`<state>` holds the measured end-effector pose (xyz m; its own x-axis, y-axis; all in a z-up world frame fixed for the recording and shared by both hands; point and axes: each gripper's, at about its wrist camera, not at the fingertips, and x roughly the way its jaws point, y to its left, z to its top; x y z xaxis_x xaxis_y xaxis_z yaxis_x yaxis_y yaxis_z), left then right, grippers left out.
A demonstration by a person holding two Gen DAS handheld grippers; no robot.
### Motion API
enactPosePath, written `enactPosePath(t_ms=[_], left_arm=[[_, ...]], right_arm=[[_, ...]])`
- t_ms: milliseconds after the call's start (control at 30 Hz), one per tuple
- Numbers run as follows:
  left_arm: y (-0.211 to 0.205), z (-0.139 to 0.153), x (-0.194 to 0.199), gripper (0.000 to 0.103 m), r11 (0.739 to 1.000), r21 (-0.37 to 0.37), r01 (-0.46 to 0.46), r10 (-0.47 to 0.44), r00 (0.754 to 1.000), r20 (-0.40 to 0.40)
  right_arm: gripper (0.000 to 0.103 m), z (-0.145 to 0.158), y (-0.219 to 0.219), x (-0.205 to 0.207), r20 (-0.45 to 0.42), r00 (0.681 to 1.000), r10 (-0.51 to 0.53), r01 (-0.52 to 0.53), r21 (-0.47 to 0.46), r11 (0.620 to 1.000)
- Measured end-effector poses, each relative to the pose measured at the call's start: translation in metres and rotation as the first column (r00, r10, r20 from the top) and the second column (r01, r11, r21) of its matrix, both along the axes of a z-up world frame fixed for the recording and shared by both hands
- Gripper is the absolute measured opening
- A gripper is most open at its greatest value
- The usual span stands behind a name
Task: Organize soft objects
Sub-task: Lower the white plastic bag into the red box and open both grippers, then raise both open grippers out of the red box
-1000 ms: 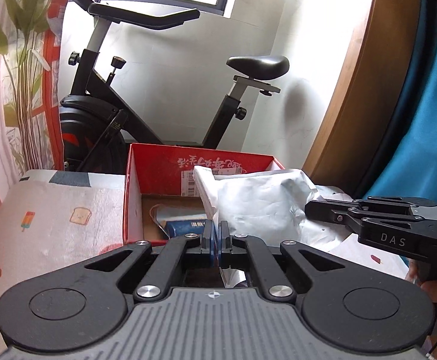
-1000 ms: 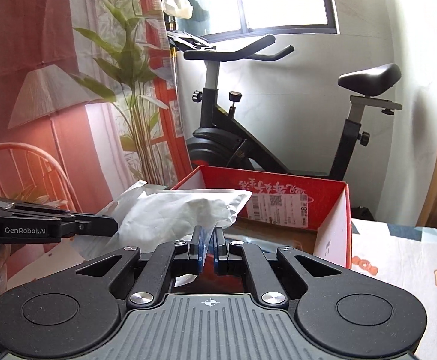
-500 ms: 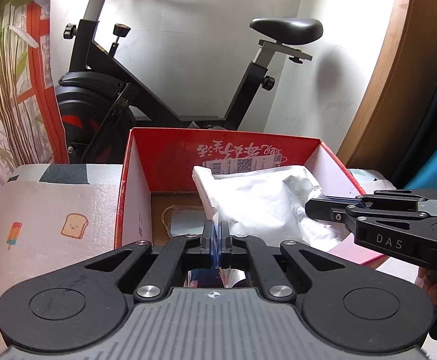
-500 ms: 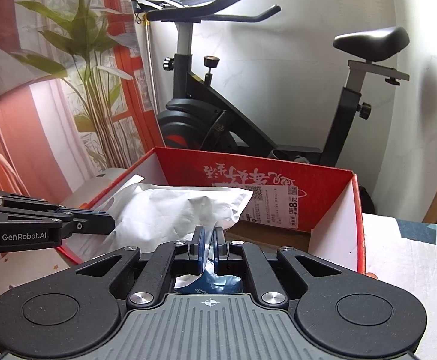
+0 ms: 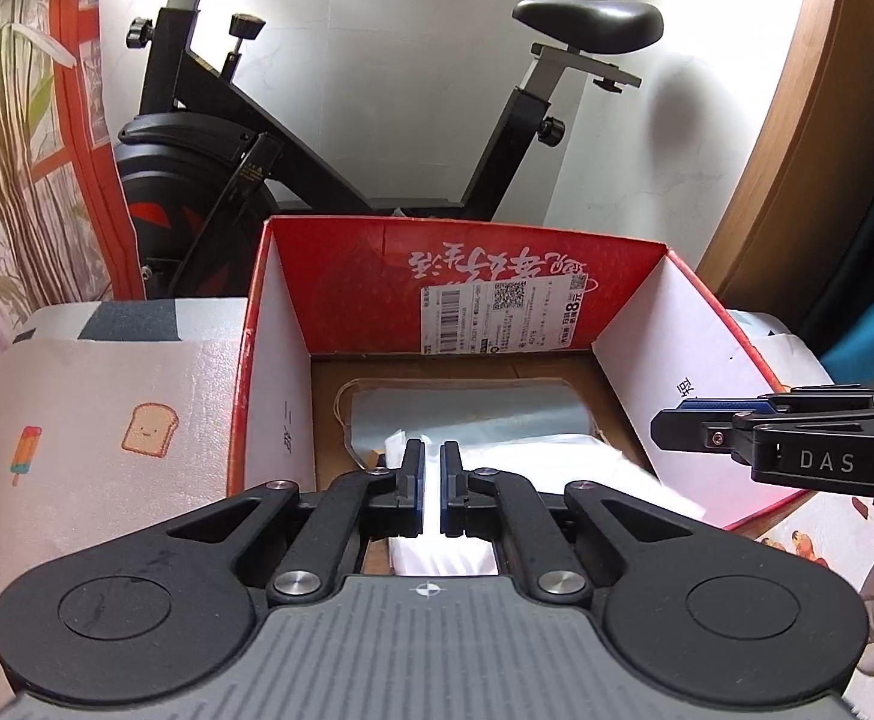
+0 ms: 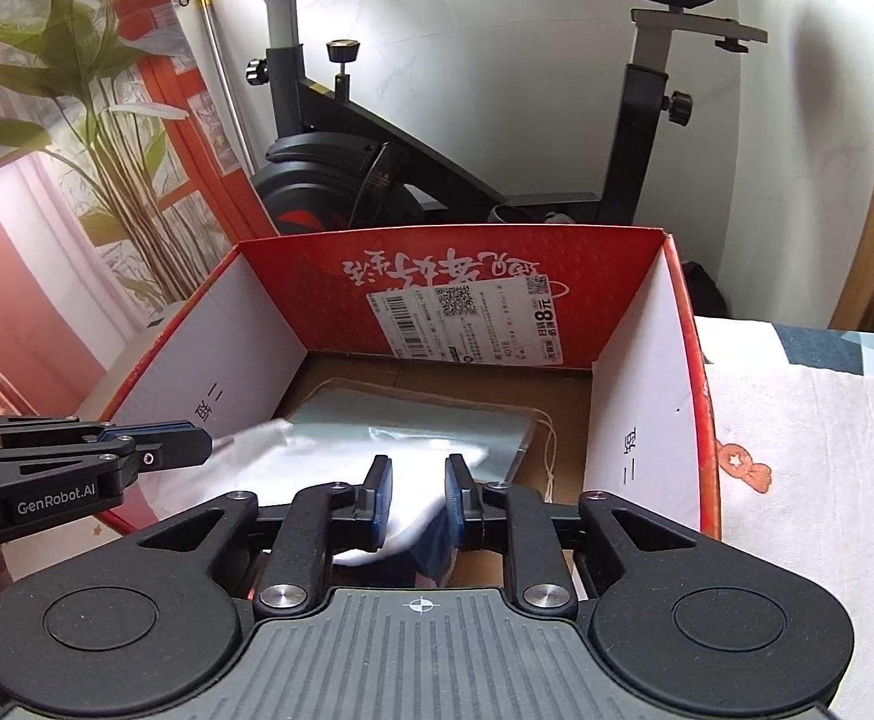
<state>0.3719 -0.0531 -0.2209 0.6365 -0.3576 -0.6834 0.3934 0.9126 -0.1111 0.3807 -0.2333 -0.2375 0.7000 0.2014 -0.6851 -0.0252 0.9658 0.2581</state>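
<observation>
Two tongs over red box (image 5: 341, 282): left tongs (image 5: 431, 489) narrow, white pouch (image 5: 557, 462) between, grip indeterminate; right tongs (image 6: 418, 501) opening, pouch beneath at 12 o'clock.

Box (image 5: 341, 276): you see red outside, white walls inside, brown floor.
Bag (image 6: 245, 474): white.
Pouch (image 5: 467, 414): pale grey-blue.
Cloth (image 5: 137, 396): white, toast and ice-lolly prints.
Bike (image 5: 293, 156): black.
</observation>
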Motion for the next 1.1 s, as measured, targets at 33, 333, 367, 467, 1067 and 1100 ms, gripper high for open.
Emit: enactPosePath(t_ms=[33, 333, 367, 467, 1067, 1100], left_arm=[[0.002, 0.004, -0.003, 0.005, 1.0, -0.007, 0.003, -0.002, 1.0, 0.014], [0.012, 0.034, -0.053, 0.059, 0.997, -0.054, 0.058, -0.05, 0.99, 0.135], [0.013, 0.036, -0.06, 0.068, 0.997, -0.054, 0.063, -0.054, 0.986, 0.158], [0.011, 0.037, -0.077, 0.091, 0.998, -0.034, 0.054, -0.047, 0.98, 0.191], [0.059, 0.021, -0.152, 0.103, 0.995, -0.065, -0.07, 0.081, 0.98, 0.184], [0.061, 0.018, -0.156, 0.103, 0.995, -0.069, -0.074, 0.085, 0.98, 0.178]], right_arm=[[0.021, 0.002, 0.001, -0.003, 0.007, 1.0, -0.001, 0.001, -0.005, 1.0], [0.066, 0.02, 0.0, -0.044, 0.099, 0.995, -0.022, 0.017, 0.049, 0.999], [0.07, 0.023, 0.0, -0.051, 0.121, 0.992, -0.025, 0.018, 0.054, 0.998], [0.092, 0.027, 0.002, -0.067, 0.154, 0.988, -0.028, 0.019, 0.065, 0.998], [0.103, 0.023, 0.01, -0.167, 0.298, 0.95, -0.096, 0.108, -0.025, 0.994], [0.103, 0.02, 0.009, -0.172, 0.302, 0.948, -0.1, 0.109, -0.013, 0.994]])
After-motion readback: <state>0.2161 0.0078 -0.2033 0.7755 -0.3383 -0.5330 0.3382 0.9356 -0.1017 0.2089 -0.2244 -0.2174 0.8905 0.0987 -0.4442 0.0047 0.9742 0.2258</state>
